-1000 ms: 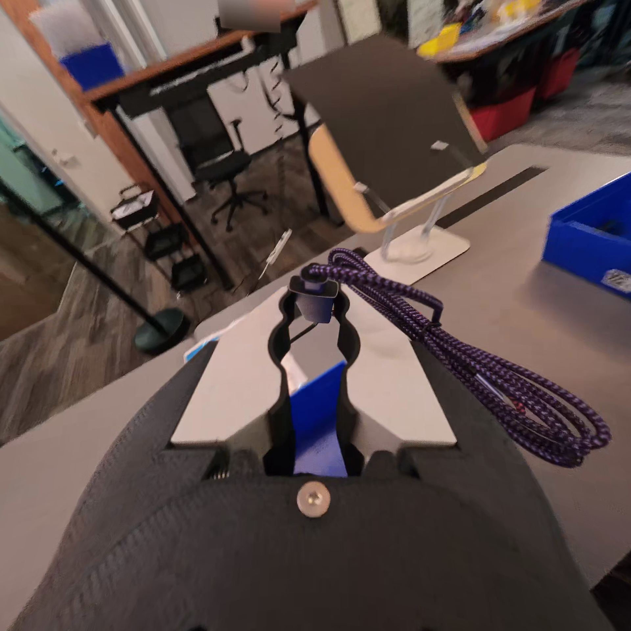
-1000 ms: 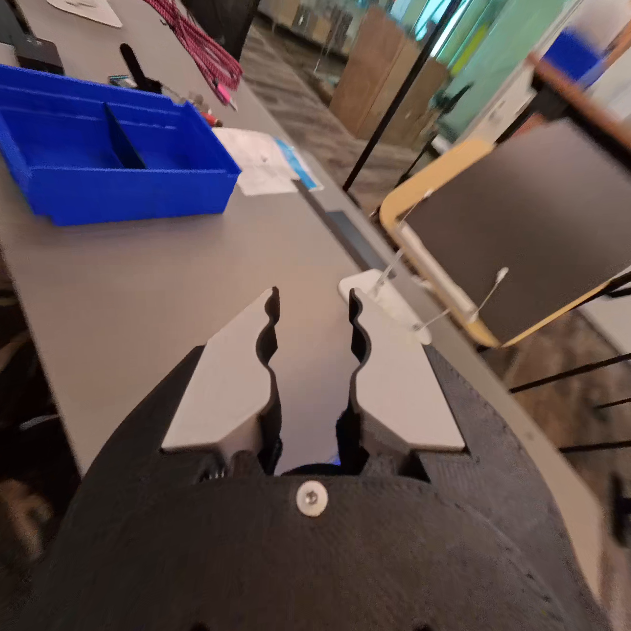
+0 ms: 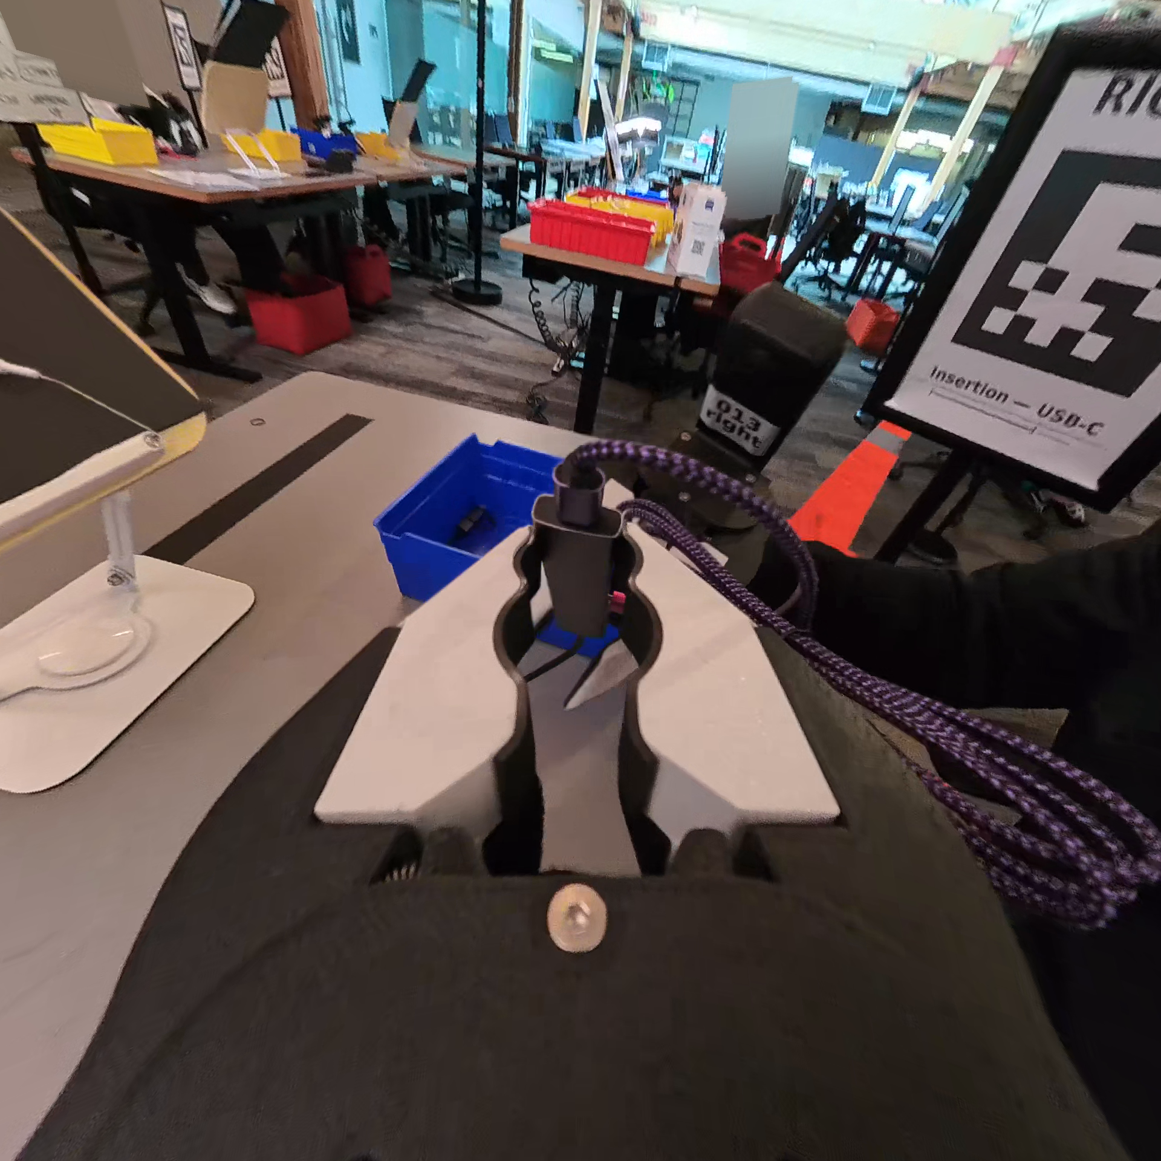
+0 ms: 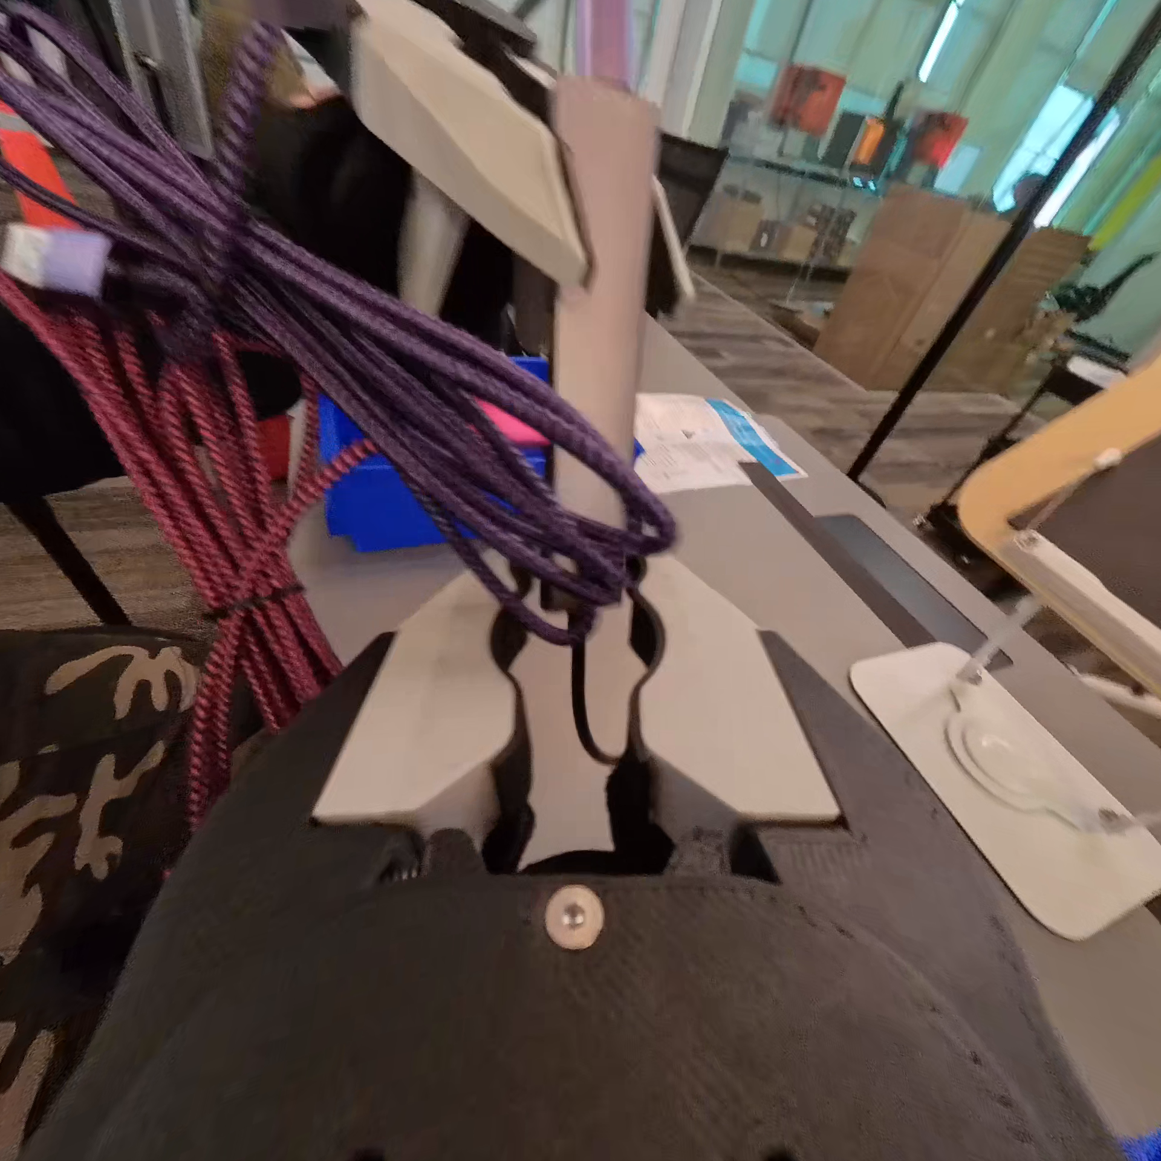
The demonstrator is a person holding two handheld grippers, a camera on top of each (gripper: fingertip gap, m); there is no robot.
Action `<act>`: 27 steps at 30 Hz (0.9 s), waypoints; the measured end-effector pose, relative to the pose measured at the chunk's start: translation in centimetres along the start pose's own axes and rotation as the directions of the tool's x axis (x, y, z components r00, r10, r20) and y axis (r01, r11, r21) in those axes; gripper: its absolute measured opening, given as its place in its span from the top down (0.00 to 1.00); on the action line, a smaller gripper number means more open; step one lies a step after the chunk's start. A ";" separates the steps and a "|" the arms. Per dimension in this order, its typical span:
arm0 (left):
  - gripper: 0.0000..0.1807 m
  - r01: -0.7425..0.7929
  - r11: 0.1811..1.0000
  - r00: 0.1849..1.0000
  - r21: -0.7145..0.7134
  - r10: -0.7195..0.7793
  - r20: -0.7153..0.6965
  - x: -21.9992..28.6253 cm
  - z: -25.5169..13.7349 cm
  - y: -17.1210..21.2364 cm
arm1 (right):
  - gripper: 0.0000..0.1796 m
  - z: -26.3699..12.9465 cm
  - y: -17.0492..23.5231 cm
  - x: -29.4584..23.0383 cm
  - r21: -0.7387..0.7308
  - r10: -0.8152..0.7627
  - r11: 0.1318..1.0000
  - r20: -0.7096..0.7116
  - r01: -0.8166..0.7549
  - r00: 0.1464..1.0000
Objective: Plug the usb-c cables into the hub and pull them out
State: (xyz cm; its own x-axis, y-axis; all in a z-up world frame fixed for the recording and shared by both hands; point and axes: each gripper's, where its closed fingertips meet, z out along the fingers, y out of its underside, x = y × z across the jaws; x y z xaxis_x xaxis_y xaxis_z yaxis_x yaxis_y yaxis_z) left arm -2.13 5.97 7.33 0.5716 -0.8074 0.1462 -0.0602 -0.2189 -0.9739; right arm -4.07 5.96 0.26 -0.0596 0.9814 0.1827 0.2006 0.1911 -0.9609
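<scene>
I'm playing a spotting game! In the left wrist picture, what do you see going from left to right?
White stand base → blue bin → grey hub clamped in the left gripper → purple cable → orange cone → black-and-white sign.

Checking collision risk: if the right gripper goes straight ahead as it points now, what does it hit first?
Most likely the purple cable bundle: its loops hang right at the right gripper tips. Just behind stands the grey hub held by the left gripper. Depth is unclear.
</scene>
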 end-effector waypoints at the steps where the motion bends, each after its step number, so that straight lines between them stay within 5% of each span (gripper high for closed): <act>1: 0.88 -0.006 1.000 1.000 -0.012 0.006 -0.014 0.3 0.4 0.2 | 0.90 0.2 -0.2 -0.2 0.015 0.000 1.000 0.002 0.000 1.000; 5: 0.88 -0.026 0.999 0.999 -0.024 0.025 -0.024 0.4 0.9 0.2 | 0.91 0.6 -0.1 -0.5 0.063 0.063 0.996 0.022 -0.064 0.998; 8: 0.87 0.001 1.000 0.994 -0.005 -0.002 -0.108 1.4 1.1 -0.1 | 0.91 0.1 -0.8 -1.6 0.154 0.176 0.966 0.183 -0.205 0.967; 16: 0.76 0.070 0.997 0.923 0.040 -0.049 -0.381 4.2 0.3 0.2 | 0.91 -0.8 -2.8 -5.3 0.289 0.187 0.878 0.526 -0.382 0.830; 22: 0.88 0.039 0.998 0.896 -0.049 -0.057 -0.440 5.9 1.3 1.5 | 0.91 -0.5 -3.1 -6.7 0.336 0.166 0.811 0.653 -0.479 0.739; 27: 0.93 0.046 0.995 0.903 -0.085 -0.078 -0.422 5.5 2.0 2.5 | 0.91 0.9 -2.7 -7.3 0.317 0.205 0.809 0.637 -0.495 0.743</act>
State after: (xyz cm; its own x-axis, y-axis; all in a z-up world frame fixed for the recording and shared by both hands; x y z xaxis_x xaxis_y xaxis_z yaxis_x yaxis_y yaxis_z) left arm 2.49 2.06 5.35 0.1755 -0.9435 0.2811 -0.1033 -0.3016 -0.9478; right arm -5.01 -1.74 1.33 -0.6257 0.7556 -0.1936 -0.1185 -0.3374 -0.9339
